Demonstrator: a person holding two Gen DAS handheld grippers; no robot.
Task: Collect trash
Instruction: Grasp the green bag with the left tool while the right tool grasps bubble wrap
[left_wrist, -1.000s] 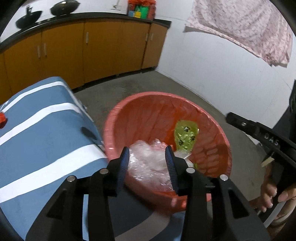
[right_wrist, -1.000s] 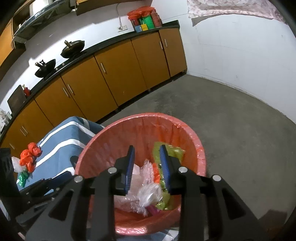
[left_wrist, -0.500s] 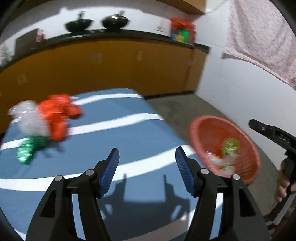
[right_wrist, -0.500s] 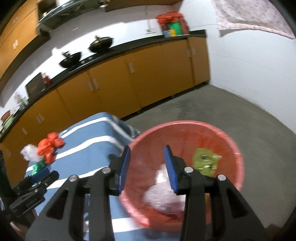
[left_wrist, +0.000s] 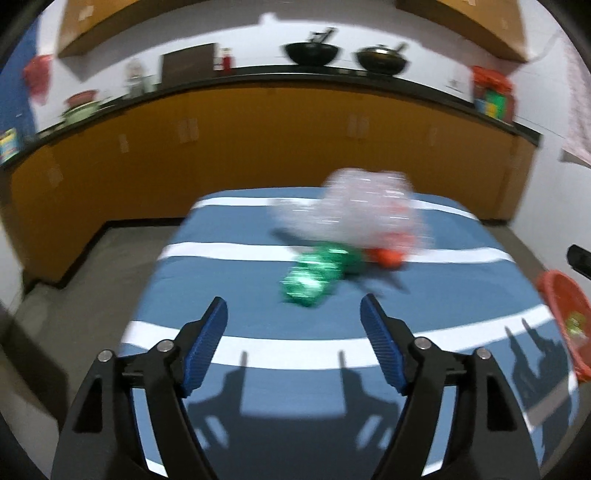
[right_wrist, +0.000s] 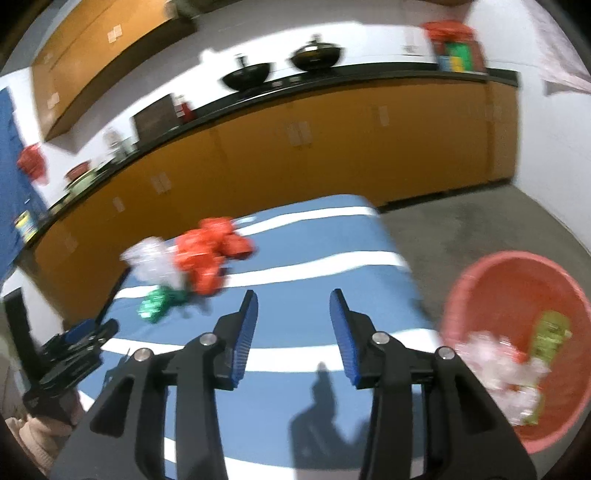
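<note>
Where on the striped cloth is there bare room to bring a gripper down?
The near half of the striped cloth is bare, from the trash pile to the near edge. The right side toward the red basin is bare too. It is crowded only at the far left: clear plastic, red plastic and a green wrapper lie bunched together.

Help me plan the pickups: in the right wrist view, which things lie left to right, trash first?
Green wrapper → clear plastic → red bag → pink bin.
</note>
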